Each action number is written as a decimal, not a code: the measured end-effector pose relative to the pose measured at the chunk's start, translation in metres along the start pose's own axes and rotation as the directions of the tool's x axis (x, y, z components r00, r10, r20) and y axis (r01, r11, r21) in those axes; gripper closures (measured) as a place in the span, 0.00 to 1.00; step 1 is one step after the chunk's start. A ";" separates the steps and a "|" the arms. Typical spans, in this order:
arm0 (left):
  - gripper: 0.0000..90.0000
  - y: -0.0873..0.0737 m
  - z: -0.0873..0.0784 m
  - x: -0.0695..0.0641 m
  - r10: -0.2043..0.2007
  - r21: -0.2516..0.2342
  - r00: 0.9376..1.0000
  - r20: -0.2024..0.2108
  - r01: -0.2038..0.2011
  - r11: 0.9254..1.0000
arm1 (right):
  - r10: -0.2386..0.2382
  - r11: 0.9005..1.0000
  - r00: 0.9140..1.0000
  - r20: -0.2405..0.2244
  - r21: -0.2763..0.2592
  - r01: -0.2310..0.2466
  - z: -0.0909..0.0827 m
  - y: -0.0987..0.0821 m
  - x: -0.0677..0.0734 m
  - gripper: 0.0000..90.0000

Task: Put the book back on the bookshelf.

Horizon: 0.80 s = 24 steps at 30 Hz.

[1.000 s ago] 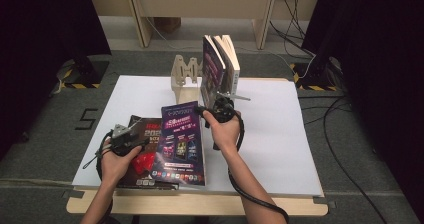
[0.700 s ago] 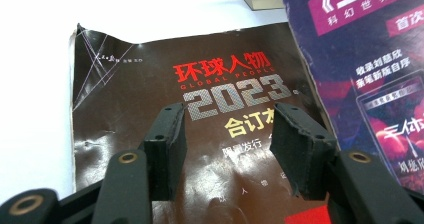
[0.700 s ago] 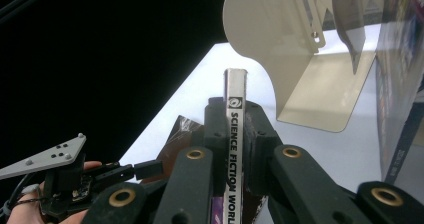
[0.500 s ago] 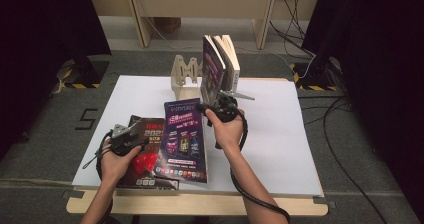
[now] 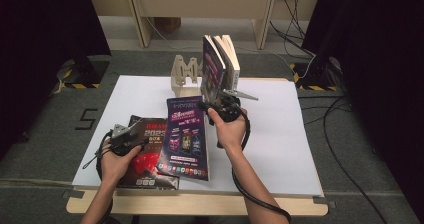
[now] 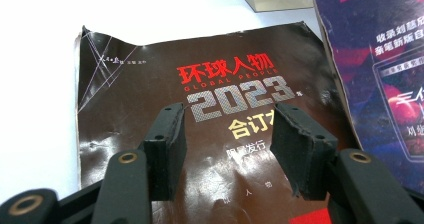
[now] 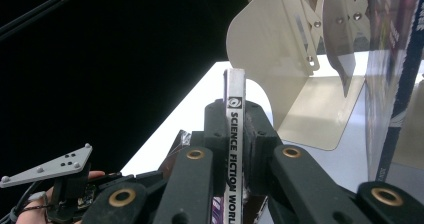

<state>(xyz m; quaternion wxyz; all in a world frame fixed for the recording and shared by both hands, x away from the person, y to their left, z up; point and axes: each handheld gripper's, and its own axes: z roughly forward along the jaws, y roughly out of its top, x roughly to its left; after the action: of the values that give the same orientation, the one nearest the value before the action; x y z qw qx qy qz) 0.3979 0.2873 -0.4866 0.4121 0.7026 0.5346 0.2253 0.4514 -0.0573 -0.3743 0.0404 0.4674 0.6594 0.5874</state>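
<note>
While R gripper (image 7: pixel 235 134) clamps purple mag (image 5: pixel 186 134) by spine, lifting toward rack (image 5: pixel 186 74); next: tilt upright, slot beside standing books (image 5: pixel 220 64). L gripper (image 6: pixel 227 149) wide, empty, over brown mag (image 6: pixel 200 114).

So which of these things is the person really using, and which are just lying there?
In use:
- right gripper, shut on the purple magazine, gripping its spine
- beige book stand, where magazines already stand
- left gripper, jaws open over the dark 2023 magazine

Just lying about:
- standing magazines in the stand
- white table
- cables on the floor
</note>
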 end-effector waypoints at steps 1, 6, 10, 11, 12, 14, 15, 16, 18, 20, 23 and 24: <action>0.52 0.000 0.000 0.000 0.001 0.000 1.000 -0.001 -0.001 1.000 | -0.002 1.000 1.000 0.000 -0.003 0.002 0.000 0.000 0.000 0.93; 0.52 0.000 0.000 0.000 -0.012 -0.003 1.000 0.007 0.012 1.000 | -0.007 1.000 1.000 -0.001 -0.018 0.007 -0.004 0.002 0.000 0.93; 0.52 0.000 0.000 0.000 -0.009 -0.002 1.000 0.005 0.009 1.000 | -0.010 1.000 1.000 -0.002 -0.027 0.010 -0.007 0.004 0.001 0.93; 0.52 0.000 0.000 0.000 -0.008 -0.002 1.000 0.006 0.008 1.000 | -0.016 0.999 1.000 0.001 -0.034 0.016 -0.008 0.004 0.001 0.93; 0.52 0.000 0.000 0.000 -0.008 -0.002 1.000 0.006 0.008 1.000 | -0.017 0.999 1.000 0.002 -0.036 0.017 -0.009 0.004 0.001 0.93; 0.52 0.000 0.000 0.000 -0.003 -0.001 1.000 -0.001 0.003 1.000 | -0.023 0.999 1.000 0.006 -0.043 0.023 -0.010 0.005 0.001 0.93; 0.52 0.000 0.000 0.000 -0.003 -0.001 1.000 -0.001 0.003 1.000 | -0.022 0.999 1.000 0.003 -0.044 0.022 -0.011 0.005 0.002 0.93; 0.52 0.000 0.000 0.000 -0.005 -0.002 1.000 0.002 0.005 1.000 | -0.023 0.999 1.000 0.003 -0.048 0.023 -0.011 0.005 0.001 0.93; 0.52 0.000 0.000 0.000 -0.005 -0.001 1.000 0.001 0.005 1.000 | -0.023 0.998 1.000 0.001 -0.051 0.023 -0.012 0.005 0.002 0.93; 0.52 0.000 0.000 0.001 -0.005 -0.001 1.000 0.000 0.005 1.000 | -0.024 0.998 1.000 0.000 -0.059 0.024 -0.013 0.006 0.002 0.93; 0.52 0.000 0.000 0.001 -0.006 0.000 1.000 -0.003 0.006 1.000 | -0.025 0.997 1.000 0.001 -0.067 0.025 -0.015 0.007 0.003 0.93; 0.52 0.000 0.000 0.001 -0.007 -0.001 1.000 -0.002 0.007 1.000 | -0.026 0.997 1.000 0.002 -0.070 0.026 -0.015 0.007 0.003 0.93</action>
<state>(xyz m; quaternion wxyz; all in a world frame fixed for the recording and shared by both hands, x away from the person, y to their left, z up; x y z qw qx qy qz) 0.3981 0.2884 -0.4871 0.4126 0.7003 0.5375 0.2247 0.4444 -0.0674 -0.3623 0.0649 0.4575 0.6445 0.6092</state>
